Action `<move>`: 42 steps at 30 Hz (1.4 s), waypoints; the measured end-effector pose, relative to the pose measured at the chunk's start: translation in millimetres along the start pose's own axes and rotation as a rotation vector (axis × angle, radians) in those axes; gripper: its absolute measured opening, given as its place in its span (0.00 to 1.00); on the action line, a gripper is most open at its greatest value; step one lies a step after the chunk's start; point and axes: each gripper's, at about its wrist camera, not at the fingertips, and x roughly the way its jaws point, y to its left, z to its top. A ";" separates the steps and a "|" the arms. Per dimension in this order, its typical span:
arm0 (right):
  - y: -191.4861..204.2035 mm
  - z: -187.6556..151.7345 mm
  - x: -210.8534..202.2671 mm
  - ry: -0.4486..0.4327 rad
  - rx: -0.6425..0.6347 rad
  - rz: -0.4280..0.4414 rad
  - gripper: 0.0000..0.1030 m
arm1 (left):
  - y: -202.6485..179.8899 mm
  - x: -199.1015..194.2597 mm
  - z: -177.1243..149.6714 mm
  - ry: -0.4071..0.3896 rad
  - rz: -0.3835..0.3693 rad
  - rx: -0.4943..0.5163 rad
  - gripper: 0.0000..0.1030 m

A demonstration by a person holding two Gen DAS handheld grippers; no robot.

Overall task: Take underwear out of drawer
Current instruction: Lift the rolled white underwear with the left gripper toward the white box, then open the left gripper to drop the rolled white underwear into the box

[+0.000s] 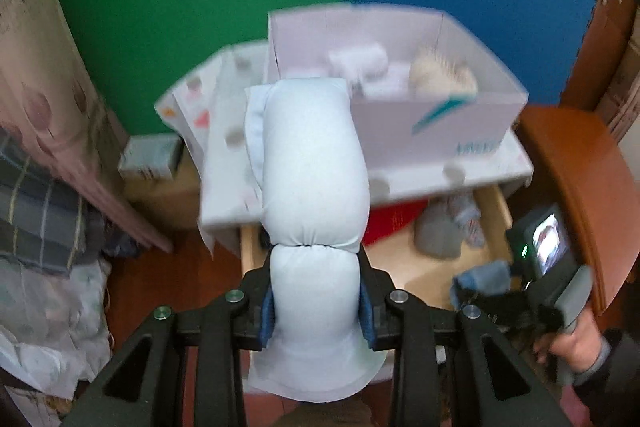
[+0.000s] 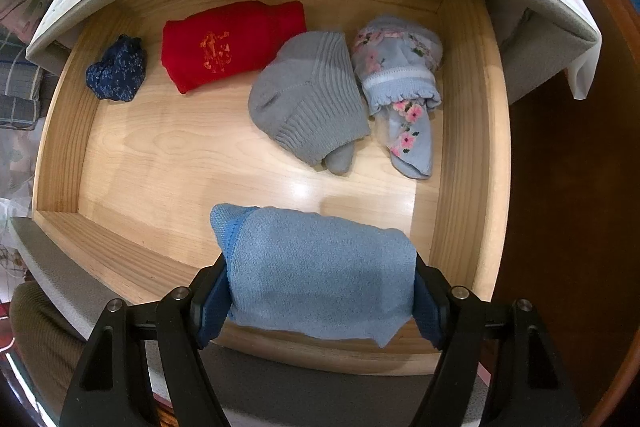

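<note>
Left wrist view: left claw (image 1: 316,311) is clamped on a pale blue rolled cotton underwear bundle (image 1: 314,163), held above the open wooden drawer (image 1: 500,207), before a white cardboard box (image 1: 400,119). Step judged: carrying out; a drop into the box is called for.

Right wrist view: right claw (image 2: 320,301) is closed on a blue knitted folded cloth (image 2: 320,267), low inside the drawer (image 2: 468,131); lifting is judged next.

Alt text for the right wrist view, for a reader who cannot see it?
The right gripper clamps a folded blue cloth above an open wooden drawer. Inside lie a navy bundle, a red garment, grey socks and floral socks.
</note>
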 end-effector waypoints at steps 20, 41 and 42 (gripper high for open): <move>-18.8 -1.9 -12.4 -0.044 0.134 -0.032 0.71 | -8.4 42.6 143.5 -0.104 0.044 0.061 0.32; -21.9 -0.3 -13.7 -0.043 0.150 0.006 0.71 | -12.0 135.1 158.2 0.052 0.054 0.007 0.37; -21.9 0.0 -13.7 -0.043 0.150 0.007 0.71 | -11.3 136.3 158.1 0.055 0.052 0.003 0.37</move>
